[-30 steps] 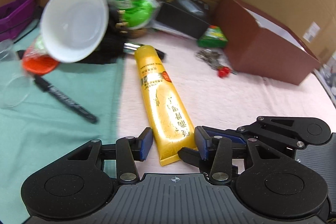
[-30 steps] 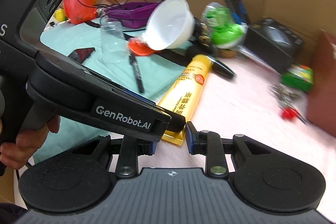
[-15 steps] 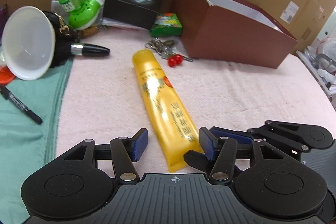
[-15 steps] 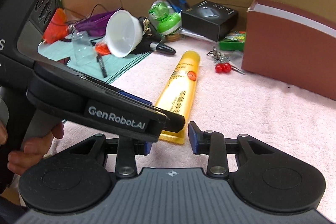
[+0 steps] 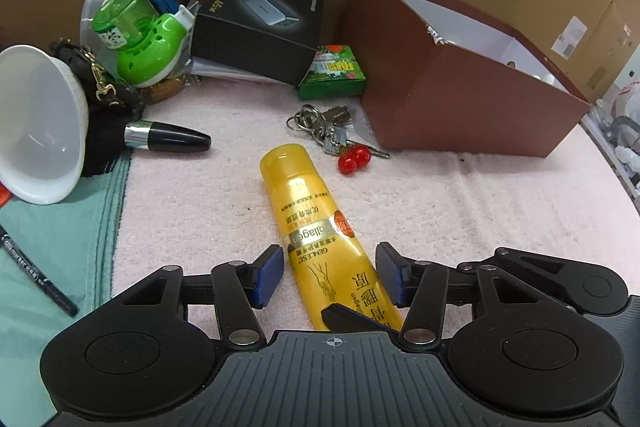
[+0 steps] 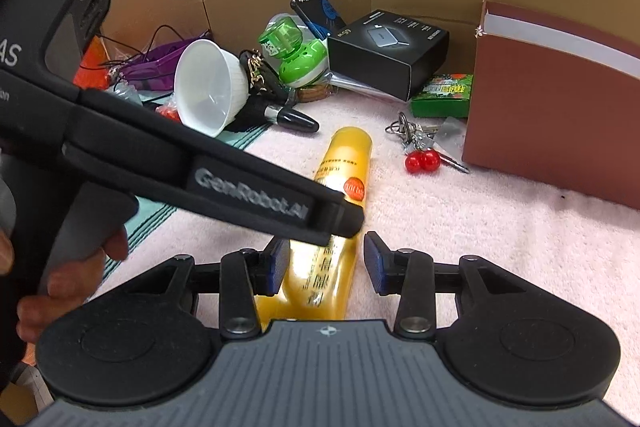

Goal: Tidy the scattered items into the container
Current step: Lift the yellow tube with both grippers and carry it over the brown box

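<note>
Left gripper (image 5: 330, 277): jaws spread wide, blue pads either side of the lower body of the yellow tube (image 5: 320, 247); a gap shows on each side, nothing clamped.

Right gripper (image 6: 326, 265): jaws likewise apart, straddling the crimped tail of the same tube (image 6: 340, 195). Its left pad lies at the tube's edge; whether it touches cannot be told. The right pad stands clear. The left gripper's black body crosses this view just above the tube.

Yellow tube: lying flat on the pink towel (image 5: 460, 211) that covers the bench, cap pointing away from both grippers, tail nearest them.

Key ring (image 5: 324, 131) with two red beads (image 5: 354, 159): just beyond the tube's cap, to its right, at the foot of the brown box.

Brown box (image 5: 460, 99): the open container, right of and beyond the tube, white interior showing; well apart from the tube.

Black capped item with silver collar (image 5: 168, 137): beyond the tube, to its left, on the towel.

White bowl (image 5: 40, 131): tipped on its side, farther left of the tube, at the edge of a green cloth (image 5: 52, 247). A black marker (image 5: 36, 275) lies on that cloth.

Small green packet (image 5: 334, 75): beyond the keys.

Black carton (image 5: 256, 27): beyond the tube, against the cardboard wall.

Green plastic device (image 5: 140, 39): left of the carton, in a heap of clutter.
</note>
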Available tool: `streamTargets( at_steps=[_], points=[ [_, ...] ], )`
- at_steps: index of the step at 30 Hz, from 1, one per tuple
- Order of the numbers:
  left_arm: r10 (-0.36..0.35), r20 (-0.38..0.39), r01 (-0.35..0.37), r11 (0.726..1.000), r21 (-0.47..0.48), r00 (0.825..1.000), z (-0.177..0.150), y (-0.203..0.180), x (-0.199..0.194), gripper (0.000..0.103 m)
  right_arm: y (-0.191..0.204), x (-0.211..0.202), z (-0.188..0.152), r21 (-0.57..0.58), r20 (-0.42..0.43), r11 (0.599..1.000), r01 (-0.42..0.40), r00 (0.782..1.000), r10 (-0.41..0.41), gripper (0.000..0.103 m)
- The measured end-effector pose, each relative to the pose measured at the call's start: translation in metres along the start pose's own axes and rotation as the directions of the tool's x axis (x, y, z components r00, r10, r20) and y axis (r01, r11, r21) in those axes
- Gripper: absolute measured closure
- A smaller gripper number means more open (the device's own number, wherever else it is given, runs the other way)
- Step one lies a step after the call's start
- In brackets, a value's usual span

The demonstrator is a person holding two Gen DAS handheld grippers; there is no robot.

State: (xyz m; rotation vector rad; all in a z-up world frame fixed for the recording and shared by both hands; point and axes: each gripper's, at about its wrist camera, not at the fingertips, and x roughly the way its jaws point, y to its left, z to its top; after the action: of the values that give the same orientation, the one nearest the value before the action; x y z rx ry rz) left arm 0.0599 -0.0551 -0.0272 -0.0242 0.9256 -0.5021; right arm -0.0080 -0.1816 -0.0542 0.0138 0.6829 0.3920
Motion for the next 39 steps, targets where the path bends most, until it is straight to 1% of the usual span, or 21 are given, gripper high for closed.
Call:
streamTargets(
  at_steps=[1, 2, 3, 4, 6, 7, 8, 11, 13, 15, 17, 19, 21, 22, 26, 27, 28, 34, 39],
  points=[
    [-0.003, -0.002, 0.003, 1.000, -0.006, 1.000, 0.001, 0.002, 0.002, 0.040, -0.001, 0.002, 0.001, 0.007, 0.000, 1.000, 0.001, 1.000, -0.001, 0.055],
    [-0.008, -0.005, 0.008, 1.000, -0.015, 1.000, 0.003, 0.004, 0.004, 0.042, -0.002, 0.004, 0.003, 0.015, 0.001, 1.000, -0.003, 1.000, 0.003, 0.054],
    [-0.011, -0.006, 0.011, 1.000, -0.020, 1.000, 0.004, 0.006, 0.006, 0.045, -0.004, 0.005, 0.004, 0.026, 0.000, 1.000, -0.004, 1.000, 0.004, 0.053],
    [-0.009, -0.008, 0.009, 1.000, -0.020, 1.000, 0.005, 0.007, 0.007, 0.052, -0.005, 0.006, 0.005, 0.036, 0.001, 0.999, -0.006, 1.000, 0.006, 0.053],
    [-0.021, -0.009, 0.020, 0.999, -0.027, 1.000, 0.006, 0.011, 0.008, 0.052, -0.007, 0.009, 0.007, 0.048, 0.003, 0.999, -0.007, 1.000, 0.007, 0.053],
    [-0.025, -0.009, 0.025, 0.999, -0.029, 1.000, 0.007, 0.012, 0.009, 0.051, -0.007, 0.011, 0.008, 0.052, 0.004, 0.999, -0.007, 1.000, 0.007, 0.050],
    [-0.028, -0.007, 0.028, 0.999, -0.028, 1.000, 0.007, 0.012, 0.009, 0.043, -0.007, 0.013, 0.008, 0.056, 0.002, 0.998, -0.010, 1.000, 0.010, 0.049],
    [-0.041, -0.003, 0.041, 0.999, -0.033, 0.999, 0.007, 0.015, 0.011, 0.039, -0.007, 0.019, 0.009, 0.068, -0.008, 0.998, -0.016, 1.000, 0.017, 0.046],
    [-0.041, -0.005, 0.041, 0.999, -0.020, 0.999, 0.008, 0.014, 0.011, 0.043, -0.005, 0.022, 0.008, 0.057, -0.007, 0.998, -0.010, 1.000, 0.010, 0.044],
    [-0.041, -0.003, 0.041, 0.999, -0.010, 0.999, 0.009, 0.014, 0.012, 0.045, -0.003, 0.022, 0.008, 0.039, -0.004, 0.999, 0.000, 1.000, 0.000, 0.044],
    [-0.041, 0.003, 0.041, 0.999, -0.013, 0.999, 0.009, 0.016, 0.013, 0.040, -0.004, 0.023, 0.008, 0.041, -0.003, 0.999, -0.002, 1.000, 0.002, 0.044],
    [-0.035, 0.010, 0.035, 0.999, -0.010, 0.999, 0.009, 0.016, 0.014, 0.041, -0.005, 0.026, 0.009, 0.042, -0.001, 0.999, 0.000, 1.000, 0.000, 0.043],
    [-0.035, 0.010, 0.035, 0.999, -0.013, 0.999, 0.009, 0.016, 0.014, 0.046, -0.004, 0.029, 0.009, 0.028, 0.009, 1.000, 0.013, 1.000, -0.013, 0.043],
    [-0.031, 0.011, 0.031, 0.999, -0.015, 0.999, 0.009, 0.016, 0.013, 0.052, -0.002, 0.030, 0.009, 0.019, 0.015, 1.000, 0.021, 1.000, -0.021, 0.043],
    [-0.024, 0.013, 0.024, 0.999, -0.030, 1.000, 0.004, 0.015, 0.008, 0.056, 0.001, 0.028, 0.009, 0.023, 0.009, 0.999, 0.042, 0.999, -0.042, 0.045],
    [-0.023, 0.019, 0.024, 0.999, -0.039, 1.000, 0.002, 0.014, 0.005, 0.056, 0.001, 0.026, 0.008, 0.028, 0.007, 0.999, 0.041, 0.999, -0.041, 0.047],
    [-0.026, 0.012, 0.026, 0.999, -0.047, 1.000, 0.001, 0.013, 0.004, 0.056, 0.001, 0.024, 0.007, 0.034, 0.007, 0.999, 0.038, 0.999, -0.038, 0.052],
    [-0.026, 0.019, 0.026, 0.999, -0.035, 0.999, -0.005, -0.003, -0.007, 0.056, -0.001, 0.009, 0.001, 0.067, 0.000, 0.997, 0.028, 1.000, -0.028, 0.052],
    [-0.044, 0.057, 0.045, 0.999, -0.003, 0.997, 0.005, -0.025, -0.026, 0.056, -0.004, -0.014, 0.000, 0.069, 0.045, 0.997, 0.044, 0.998, -0.047, 0.053]
  ],
)
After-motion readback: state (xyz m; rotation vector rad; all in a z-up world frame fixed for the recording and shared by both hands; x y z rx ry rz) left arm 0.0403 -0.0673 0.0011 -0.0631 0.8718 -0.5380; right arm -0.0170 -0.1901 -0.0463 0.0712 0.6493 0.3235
